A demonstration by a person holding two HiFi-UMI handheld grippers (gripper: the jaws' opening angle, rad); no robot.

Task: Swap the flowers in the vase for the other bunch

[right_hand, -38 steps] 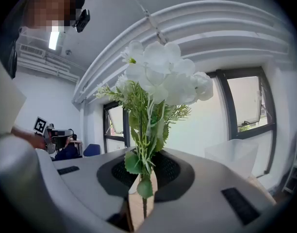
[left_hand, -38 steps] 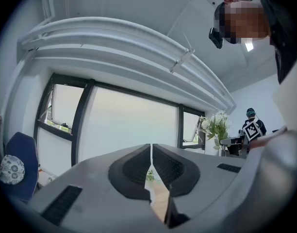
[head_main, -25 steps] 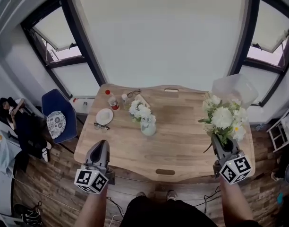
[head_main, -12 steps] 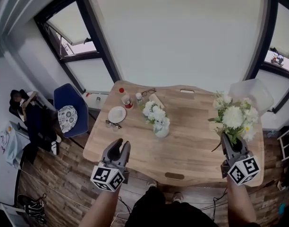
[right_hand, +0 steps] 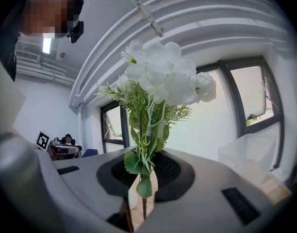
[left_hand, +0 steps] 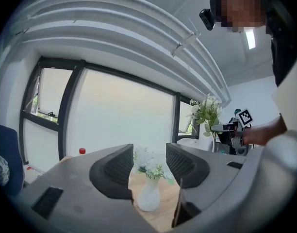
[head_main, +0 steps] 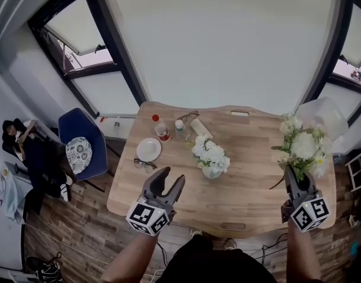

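Note:
A white vase (head_main: 212, 171) with white flowers (head_main: 210, 153) stands near the middle of the wooden table (head_main: 251, 175). My left gripper (head_main: 170, 178) hovers over the table's near left edge. Its jaws have just been opening and hold nothing. In the left gripper view the vase (left_hand: 149, 198) shows well beyond the gap of the left gripper (left_hand: 149, 165). My right gripper (head_main: 297, 184) is over the near right part of the table, shut on the stems of the other bunch (head_main: 303, 146). In the right gripper view that bunch (right_hand: 158, 81) rises upright from the right gripper (right_hand: 145, 174).
At the table's far left are a white plate (head_main: 148, 149), glasses (head_main: 143, 164), a red-capped bottle (head_main: 161, 131) and a small roll (head_main: 199, 127). A translucent box (head_main: 325, 114) sits at the far right corner. A blue chair (head_main: 80, 143) stands left of the table.
The left gripper's jaws went from shut to open as it moved forward over the table's edge. The right gripper shifted a little with the bunch still in it.

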